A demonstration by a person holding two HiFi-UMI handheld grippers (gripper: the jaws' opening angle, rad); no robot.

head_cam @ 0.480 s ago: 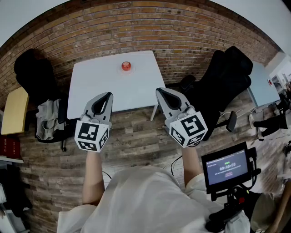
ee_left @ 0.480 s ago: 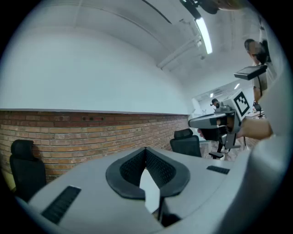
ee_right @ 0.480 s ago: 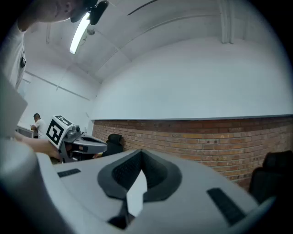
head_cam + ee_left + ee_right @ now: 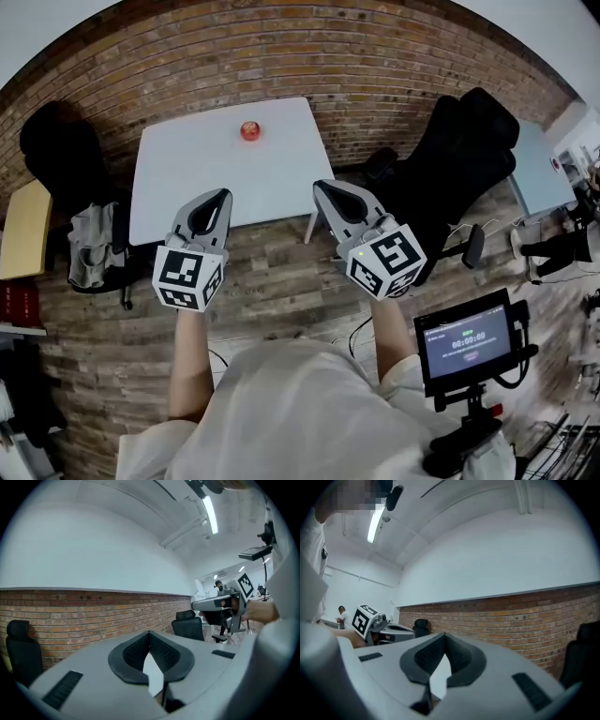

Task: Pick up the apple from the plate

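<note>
White table [image 4: 206, 178] standing against a brick wall [image 4: 356, 56], seen from above in the head view. The apple [image 4: 250, 130] sits near the table's far edge, slightly right of that edge's middle; the plate under it cannot be made out against the white top. The left gripper [image 4: 222, 195] and the right gripper [image 4: 322, 186] are held level, side by side, over the wooden floor [image 4: 281, 281] on the near side of the table, their tips pointing toward it. The left tip reaches the table's near edge in the picture, the right tip lies just off the near right corner. Both are well apart from the apple. In each gripper view the two dark ribbed pads [image 4: 136, 651] meet at the tip, so both sets of jaws are closed together with nothing between them. A black office chair [image 4: 459, 159] stands to the right of the table. A small screen [image 4: 466, 339] on a stand sits near the person's right arm.
</note>
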